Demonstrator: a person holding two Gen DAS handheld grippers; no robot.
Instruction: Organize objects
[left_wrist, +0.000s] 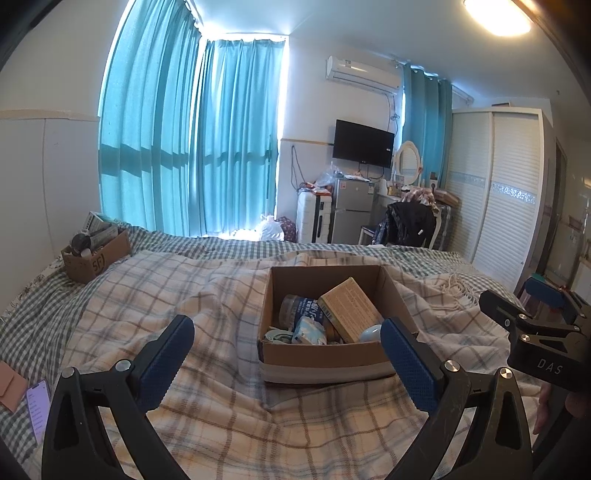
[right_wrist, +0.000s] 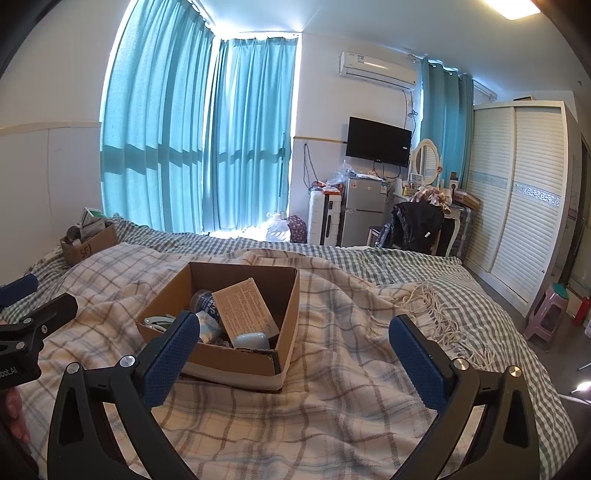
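An open cardboard box (left_wrist: 321, 356) sits on the plaid blanket in front of me; it also shows in the right wrist view (right_wrist: 236, 360). It holds a tan flat carton (left_wrist: 351, 308), a blue-labelled jar (left_wrist: 301, 308), a tissue pack (left_wrist: 308, 330) and a pale blue case (right_wrist: 251, 340). My left gripper (left_wrist: 288, 341) is open and empty, hovering just before the box. My right gripper (right_wrist: 295, 341) is open and empty, to the right of the box. The right gripper shows at the right edge of the left wrist view (left_wrist: 539, 325).
A second cardboard box (left_wrist: 94, 253) full of items sits at the bed's far left corner. A phone (left_wrist: 37, 408) and a pink card lie at the left bed edge. A fridge (left_wrist: 352, 210), chair and wardrobe (left_wrist: 506, 195) stand beyond the bed. A pink stool (right_wrist: 546, 317) is right.
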